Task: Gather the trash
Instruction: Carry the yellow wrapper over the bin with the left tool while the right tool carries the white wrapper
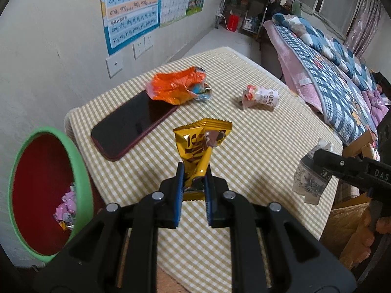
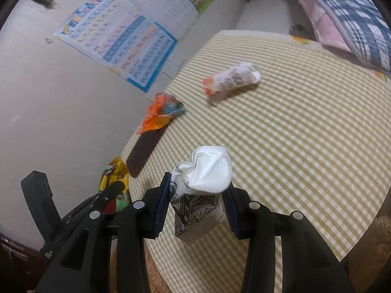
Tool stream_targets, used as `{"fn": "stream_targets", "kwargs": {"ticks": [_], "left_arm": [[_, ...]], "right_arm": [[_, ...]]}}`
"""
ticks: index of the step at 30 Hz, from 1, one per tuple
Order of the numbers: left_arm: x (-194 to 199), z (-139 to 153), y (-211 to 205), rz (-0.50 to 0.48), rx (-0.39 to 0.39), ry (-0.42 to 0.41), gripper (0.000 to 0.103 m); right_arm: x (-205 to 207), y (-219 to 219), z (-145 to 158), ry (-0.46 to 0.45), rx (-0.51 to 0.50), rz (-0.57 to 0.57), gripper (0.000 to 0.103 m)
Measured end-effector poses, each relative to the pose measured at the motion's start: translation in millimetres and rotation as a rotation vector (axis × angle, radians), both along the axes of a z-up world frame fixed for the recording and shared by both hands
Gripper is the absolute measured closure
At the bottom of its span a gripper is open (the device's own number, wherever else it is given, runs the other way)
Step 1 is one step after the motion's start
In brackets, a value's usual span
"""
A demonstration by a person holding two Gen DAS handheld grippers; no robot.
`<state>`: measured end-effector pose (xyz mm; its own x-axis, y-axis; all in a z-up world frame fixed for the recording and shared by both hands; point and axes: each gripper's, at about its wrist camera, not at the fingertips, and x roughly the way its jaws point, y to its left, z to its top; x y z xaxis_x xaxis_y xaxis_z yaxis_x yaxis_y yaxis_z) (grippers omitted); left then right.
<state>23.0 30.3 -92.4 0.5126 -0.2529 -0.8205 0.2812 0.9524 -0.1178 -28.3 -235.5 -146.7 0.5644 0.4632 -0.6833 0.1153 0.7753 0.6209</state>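
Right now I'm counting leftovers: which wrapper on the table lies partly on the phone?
The orange wrapper, overlapping the phone; the white wrapper lies apart on the cloth.

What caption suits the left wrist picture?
Left claw grips a yellow wrapper above the checked table, green bin alongside.

On the desk (image 1: 244,146) we see a phone (image 1: 132,124) at the left with a crumpled wrapper (image 1: 176,86) overlapping its far end, and a rolled packet (image 1: 260,96) to the right of that. A bin (image 1: 48,193) stands off the desk's left edge; a bed (image 1: 330,56) lies behind on the right.
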Motion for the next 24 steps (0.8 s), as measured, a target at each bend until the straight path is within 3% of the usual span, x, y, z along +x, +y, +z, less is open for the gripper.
{"fn": "stream_targets", "kwargs": {"ticks": [4, 13, 24], "left_arm": [[-7, 9, 9, 0.000, -0.001, -0.032, 0.089], [-16, 27, 36, 0.018, -0.018, -0.108, 0.089], [-12, 16, 97, 0.124, -0.027, -0.121, 0.089]], "right_arm": [[-2, 11, 2, -0.009, -0.023, 0.021, 0.063], [-6, 51, -16, 0.064, -0.076, 0.088, 0.063], [9, 118, -11, 0.072, -0.178, 0.208, 0.063]]}}
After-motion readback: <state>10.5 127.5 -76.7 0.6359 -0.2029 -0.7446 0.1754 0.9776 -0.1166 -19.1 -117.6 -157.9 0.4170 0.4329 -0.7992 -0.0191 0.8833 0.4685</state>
